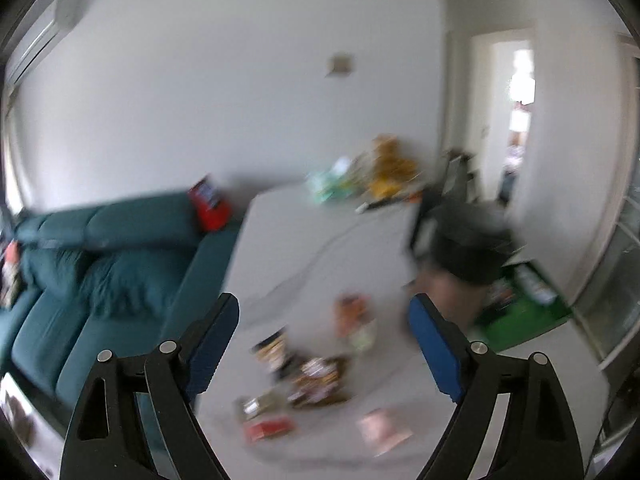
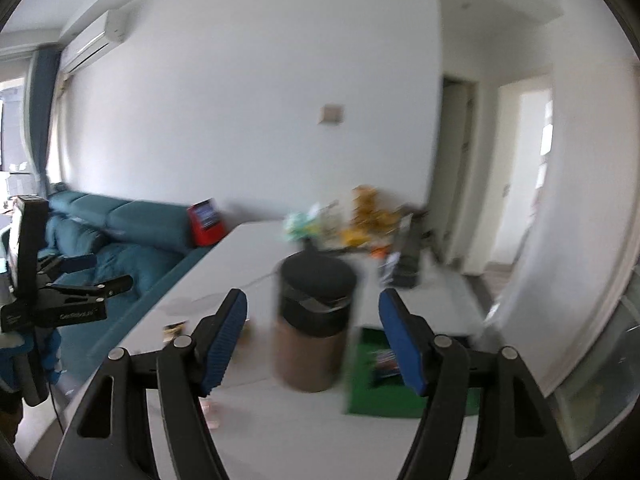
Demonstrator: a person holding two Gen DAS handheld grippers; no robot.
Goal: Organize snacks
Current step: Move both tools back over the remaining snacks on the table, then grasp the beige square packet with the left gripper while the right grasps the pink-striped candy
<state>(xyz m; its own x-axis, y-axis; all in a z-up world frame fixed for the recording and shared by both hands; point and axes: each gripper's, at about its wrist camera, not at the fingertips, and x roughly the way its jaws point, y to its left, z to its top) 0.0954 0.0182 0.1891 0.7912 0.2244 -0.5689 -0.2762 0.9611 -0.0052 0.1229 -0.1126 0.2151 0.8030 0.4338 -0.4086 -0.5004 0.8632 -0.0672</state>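
Both views are blurred. In the left wrist view several small snack packets [image 1: 308, 376] lie scattered on a pale table [image 1: 320, 240], with a pink packet [image 1: 382, 432] nearer me. My left gripper [image 1: 324, 344] is open and empty above them. In the right wrist view my right gripper [image 2: 314, 336] is open and empty, facing a brown bin with a black liner [image 2: 314, 320] beside a green box [image 2: 384, 376] that holds packets. The left gripper also shows in the right wrist view at the left edge [image 2: 80, 276].
A teal sofa [image 1: 100, 264] runs along the table's left side, with a red box [image 1: 210, 204] on its back. A pile of yellow and green bags [image 1: 372, 176] sits at the table's far end. A doorway [image 1: 516, 120] opens at the right.
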